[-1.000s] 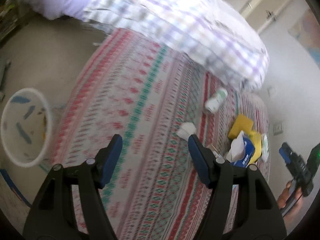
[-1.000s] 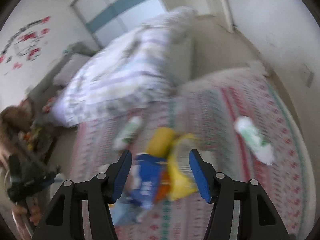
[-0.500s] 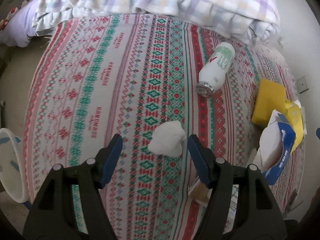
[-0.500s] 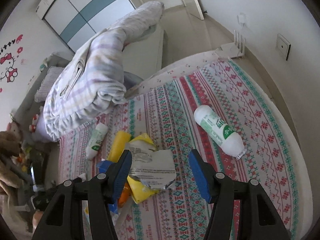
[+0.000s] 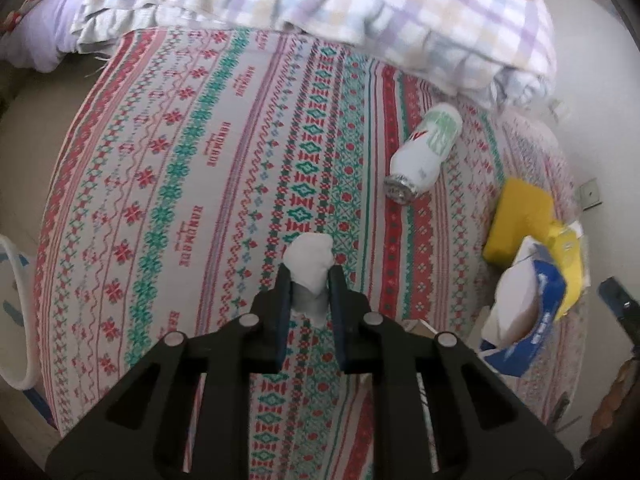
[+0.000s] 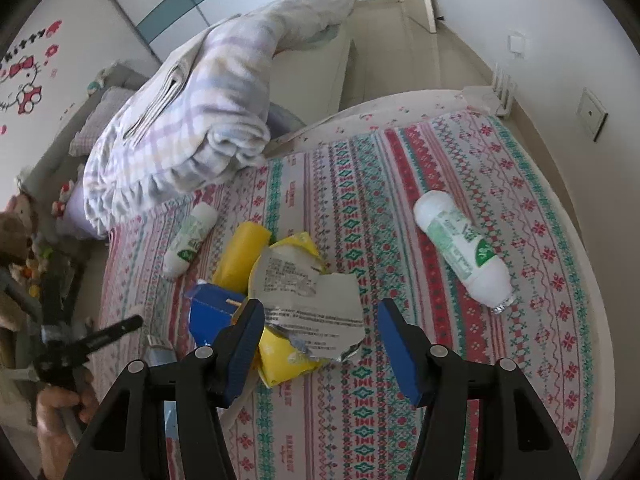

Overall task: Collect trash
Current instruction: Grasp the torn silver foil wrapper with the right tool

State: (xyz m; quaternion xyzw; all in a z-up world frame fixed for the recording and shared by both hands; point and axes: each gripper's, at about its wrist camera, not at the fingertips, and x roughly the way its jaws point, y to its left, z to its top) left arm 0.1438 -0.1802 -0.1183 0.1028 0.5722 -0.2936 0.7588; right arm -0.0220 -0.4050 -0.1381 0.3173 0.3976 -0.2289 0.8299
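My left gripper (image 5: 309,280) is shut on a crumpled white tissue (image 5: 309,258) on the patterned bed cover. A white bottle (image 5: 425,153) with a green label lies to its right, then a yellow sponge (image 5: 520,220) and a blue tissue box (image 5: 520,312). My right gripper (image 6: 320,324) is open above a torn silver and yellow wrapper (image 6: 308,304). In the right wrist view a second white bottle (image 6: 464,254) lies at the right, the first bottle (image 6: 190,240) at the left, beside the yellow sponge (image 6: 240,258) and blue box (image 6: 212,312).
A folded plaid blanket (image 5: 360,12) lies at the far end of the bed (image 6: 188,120). A white bin's rim (image 5: 16,320) shows on the floor at the left. The wall (image 6: 520,20) runs along the bed's right side.
My left gripper has moved down onto the tissue and shut on it. My right gripper has come closer to the torn wrapper and stays open.
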